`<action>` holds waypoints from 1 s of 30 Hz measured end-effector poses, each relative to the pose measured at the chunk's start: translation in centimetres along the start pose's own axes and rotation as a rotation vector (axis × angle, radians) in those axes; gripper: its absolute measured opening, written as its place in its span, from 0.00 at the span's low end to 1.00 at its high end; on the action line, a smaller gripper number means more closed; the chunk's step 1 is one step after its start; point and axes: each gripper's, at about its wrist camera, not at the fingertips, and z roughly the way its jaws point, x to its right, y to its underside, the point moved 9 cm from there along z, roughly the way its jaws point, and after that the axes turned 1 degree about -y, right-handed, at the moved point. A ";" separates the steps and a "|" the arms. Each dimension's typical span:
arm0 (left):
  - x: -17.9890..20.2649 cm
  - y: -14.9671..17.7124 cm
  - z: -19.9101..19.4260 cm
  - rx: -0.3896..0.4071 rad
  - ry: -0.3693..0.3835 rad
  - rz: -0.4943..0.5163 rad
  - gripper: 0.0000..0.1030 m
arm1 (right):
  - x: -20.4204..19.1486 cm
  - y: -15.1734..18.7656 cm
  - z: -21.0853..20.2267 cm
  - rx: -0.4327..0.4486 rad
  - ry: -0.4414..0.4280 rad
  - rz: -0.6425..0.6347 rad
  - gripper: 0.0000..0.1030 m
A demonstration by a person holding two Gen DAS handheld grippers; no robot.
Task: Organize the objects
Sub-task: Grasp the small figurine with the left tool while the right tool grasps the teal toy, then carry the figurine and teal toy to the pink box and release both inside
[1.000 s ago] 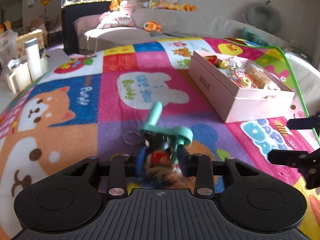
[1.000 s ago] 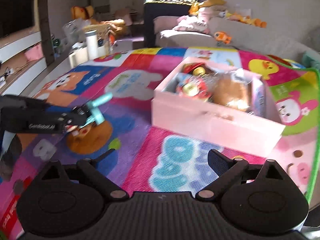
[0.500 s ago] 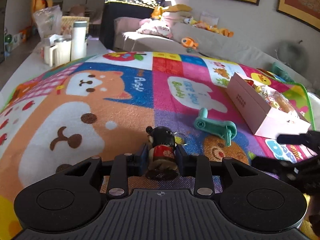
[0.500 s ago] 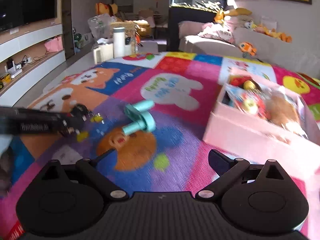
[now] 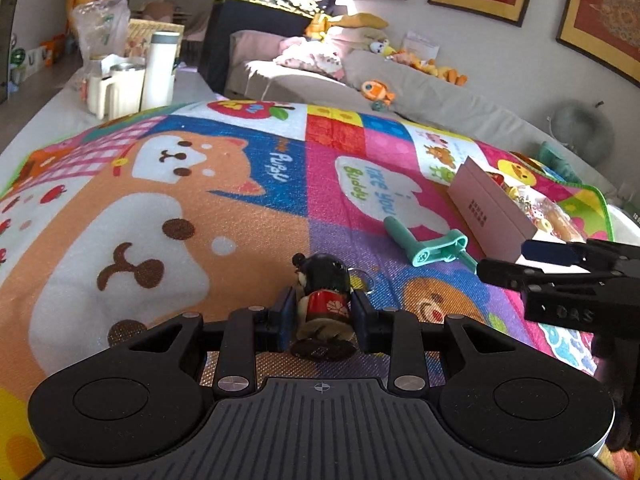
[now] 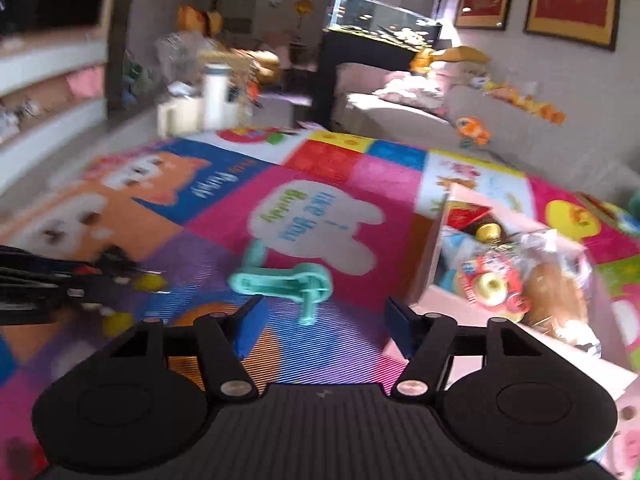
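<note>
**Teal tool lies just ahead of the closing right gripper**

The teal tool [image 6: 286, 280] lies flat on the mat [image 6: 328, 168], just ahead of the right gripper [image 6: 322, 326] and roughly centred on it. Its long handle runs crosswise to the fingers; a short stub points back toward them. The jaws are closing, with nothing between the pads yet. The pink box [image 6: 436, 264], already holding trinkets, sits just right of the tool. The left gripper [image 5: 320, 312] is clamped on a small doll [image 5: 324, 296] and sits farther from the tool, so the right hand looks the likelier one to pick it up.
</note>
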 end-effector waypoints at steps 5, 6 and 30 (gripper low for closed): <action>-0.1 0.0 0.0 0.001 0.006 -0.009 0.33 | -1.2 -0.9 1.6 0.011 -0.021 -0.033 0.72; -0.1 0.0 0.0 0.001 0.005 -0.008 0.33 | -1.2 -1.3 2.5 -0.003 -0.032 -0.010 0.72; 0.3 0.1 0.0 -0.004 -0.021 0.023 0.33 | 1.6 4.0 -6.4 -0.057 -0.042 0.091 0.69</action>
